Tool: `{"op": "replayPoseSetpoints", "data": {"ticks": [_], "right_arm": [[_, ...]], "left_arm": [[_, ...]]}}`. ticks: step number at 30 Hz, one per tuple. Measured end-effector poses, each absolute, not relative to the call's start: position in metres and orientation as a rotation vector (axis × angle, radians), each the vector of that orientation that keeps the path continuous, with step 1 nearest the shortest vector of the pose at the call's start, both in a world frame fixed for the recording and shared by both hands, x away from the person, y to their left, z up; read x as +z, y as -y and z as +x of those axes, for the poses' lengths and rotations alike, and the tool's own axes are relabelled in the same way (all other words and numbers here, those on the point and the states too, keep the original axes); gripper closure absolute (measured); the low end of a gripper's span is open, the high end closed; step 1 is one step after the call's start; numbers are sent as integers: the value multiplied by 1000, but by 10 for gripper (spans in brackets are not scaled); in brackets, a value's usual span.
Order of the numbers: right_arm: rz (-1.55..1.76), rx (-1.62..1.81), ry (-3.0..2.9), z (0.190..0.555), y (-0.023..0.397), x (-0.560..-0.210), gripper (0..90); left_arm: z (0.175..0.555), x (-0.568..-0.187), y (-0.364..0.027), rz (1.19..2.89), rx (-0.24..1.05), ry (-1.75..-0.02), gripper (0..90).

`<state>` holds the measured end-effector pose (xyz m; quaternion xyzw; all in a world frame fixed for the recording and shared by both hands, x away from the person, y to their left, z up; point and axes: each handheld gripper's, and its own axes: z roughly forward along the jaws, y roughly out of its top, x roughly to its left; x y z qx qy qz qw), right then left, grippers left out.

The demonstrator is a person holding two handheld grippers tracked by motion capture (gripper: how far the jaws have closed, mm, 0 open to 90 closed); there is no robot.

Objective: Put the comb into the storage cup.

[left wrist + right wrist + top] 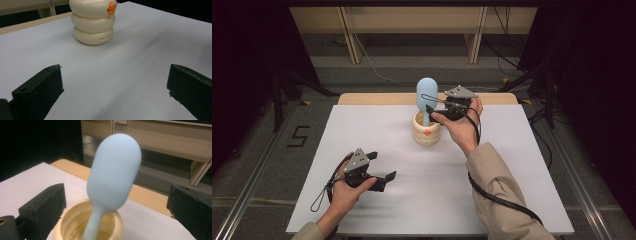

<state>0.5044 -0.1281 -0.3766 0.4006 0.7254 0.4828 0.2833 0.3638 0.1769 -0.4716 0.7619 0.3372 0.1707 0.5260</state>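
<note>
job: putting the blue spatula [427, 95] into the cream holder [426, 131], by the look of it.
spatula: stands handle-down in the holder, head up, leaning a bit; nothing pinching it.
holder: ribbed cream pot w/ small orange knob, mid-table toward the far edge of the white table [377, 210]; upright.
right gripper [435, 110]: jaws spread wide, either side of the spatula head in the right gripper view, not touching it; sits just beside the pot on its right.
left gripper [384, 172]: jaws spread, nothing betw them, low over the near-left table, well apart from the pot, pointed at it.
done: spatula is in the pot and let go.
left: prob just pull the right hand clear w/o knocking the head; check it stays put.
</note>
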Motion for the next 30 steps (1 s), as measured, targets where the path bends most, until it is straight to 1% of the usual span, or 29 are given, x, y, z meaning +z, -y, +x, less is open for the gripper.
{"op": "replayPoseSetpoints", "data": {"ticks": [8,30], "right_arm": [[1033,1312,-1960,484,140,-380,26],[967,1341,-1979,451,159,-383,33]], "left_arm": [[364,-472,-178,1822,409,-808,0],[364,-472,-178,1825,414,-808,0]]}}
